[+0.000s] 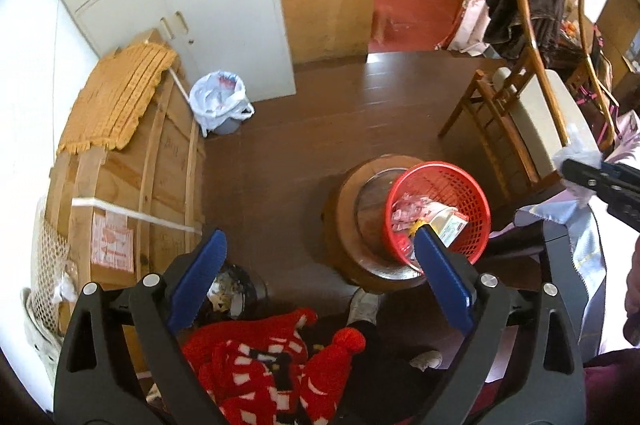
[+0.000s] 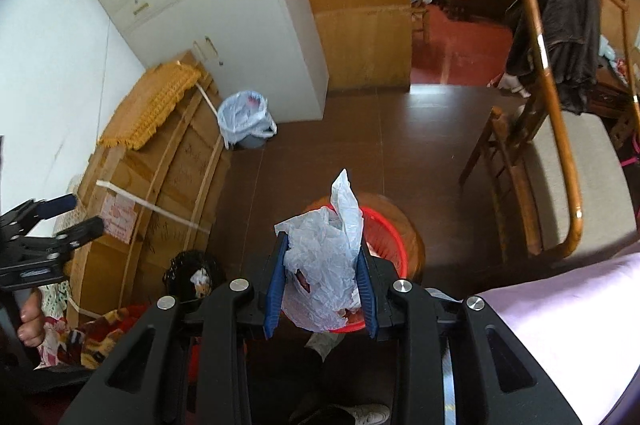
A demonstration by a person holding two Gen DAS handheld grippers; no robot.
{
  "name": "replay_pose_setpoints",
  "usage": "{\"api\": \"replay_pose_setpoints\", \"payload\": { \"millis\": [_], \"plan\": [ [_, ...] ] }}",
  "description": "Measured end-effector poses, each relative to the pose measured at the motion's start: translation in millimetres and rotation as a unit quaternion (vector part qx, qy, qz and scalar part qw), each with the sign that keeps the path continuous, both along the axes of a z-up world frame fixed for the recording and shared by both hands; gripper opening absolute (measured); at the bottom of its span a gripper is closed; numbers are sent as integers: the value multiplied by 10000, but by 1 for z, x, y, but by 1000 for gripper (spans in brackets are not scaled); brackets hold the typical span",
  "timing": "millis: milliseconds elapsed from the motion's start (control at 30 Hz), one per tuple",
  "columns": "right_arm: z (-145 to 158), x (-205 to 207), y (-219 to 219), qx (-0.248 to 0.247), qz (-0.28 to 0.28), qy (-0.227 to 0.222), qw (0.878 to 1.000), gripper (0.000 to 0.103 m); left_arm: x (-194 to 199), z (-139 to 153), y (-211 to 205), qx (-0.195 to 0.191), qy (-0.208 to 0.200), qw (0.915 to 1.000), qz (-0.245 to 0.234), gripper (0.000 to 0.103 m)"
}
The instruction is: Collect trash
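Right claw [image 2: 322,289] — one crumpled plastic bag [image 2: 326,261] — above one red basket [image 2: 394,249]

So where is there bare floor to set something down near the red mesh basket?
Bare brown floor lies between the red mesh basket, the bag-lined grey bin and the wooden chair. It is crowded beside the wooden crate.
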State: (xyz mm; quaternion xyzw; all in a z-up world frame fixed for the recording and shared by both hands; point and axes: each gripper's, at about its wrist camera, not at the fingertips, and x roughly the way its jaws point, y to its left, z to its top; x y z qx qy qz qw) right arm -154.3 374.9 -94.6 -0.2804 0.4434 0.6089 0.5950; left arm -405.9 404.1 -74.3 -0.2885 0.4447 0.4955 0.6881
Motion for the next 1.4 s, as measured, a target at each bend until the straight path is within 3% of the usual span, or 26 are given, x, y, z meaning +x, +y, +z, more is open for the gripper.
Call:
{"api": "replay_pose_setpoints", "payload": {
  "millis": [700,967,1100,1233,1400],
  "plan": [
    [-174,-17,87,-1489,17,180,9887,34,-11,-61,39,-670,276,9974,53,92],
    [-229,-22,109,-1902,70,6,9817,44,-12,-90,56,-941,324,9950,26,92],
    [-232,-23,113,-1990,48,10,9800,45,-10,-96,61,-1014,273,9945,46,92],
    [-222,-21,110,-1884,168,-53,9819,61,-5,-91,61,-922,223,9955,66,92],
    [-200,-16,103,-1679,191,-102,9856,61,3,-79,49,-773,196,9968,69,92]
  ]
}}
